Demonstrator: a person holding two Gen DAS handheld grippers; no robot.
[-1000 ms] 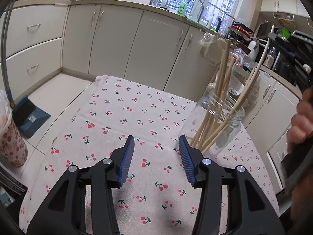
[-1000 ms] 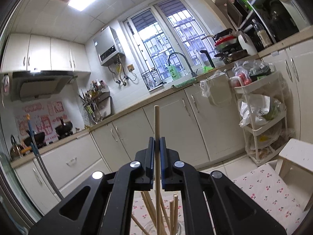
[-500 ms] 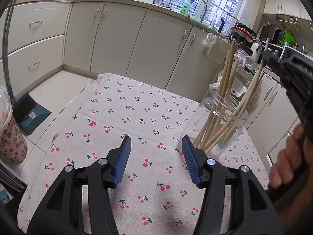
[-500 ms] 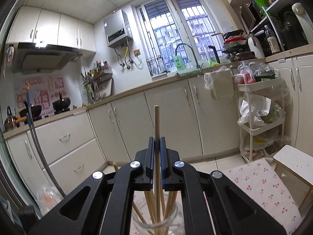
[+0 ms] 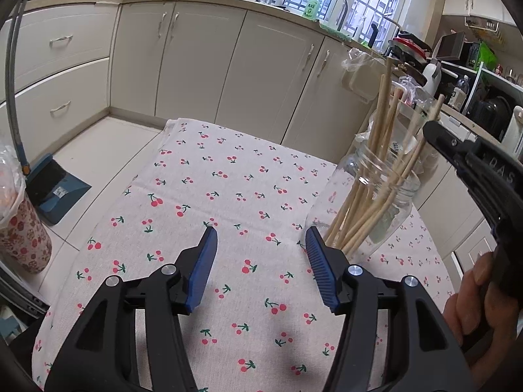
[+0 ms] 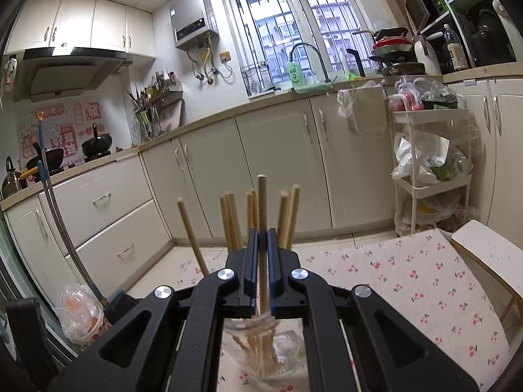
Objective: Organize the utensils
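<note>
Near the counter's right edge stands the glass jar (image 5: 372,202) on the cherry-print cloth (image 5: 228,179), packed with leaning wooden chopsticks (image 5: 380,130). Right tongs (image 6: 260,248) pinched tight on one chopstick (image 6: 261,202), held upright mid-shaft, lower end down inside the jar mouth among the rest. Left tongs (image 5: 261,251) partly spread, jaws have just been opening, nothing between them, hovering over bare cloth just left of the jar. Handling guess: chopstick light, stiff, smooth and round, may swivel in the pads, so mid-shaft grip suits. Jar fragile, slick, probably tippy with sticks leaning; steady it low on the wall.
</note>
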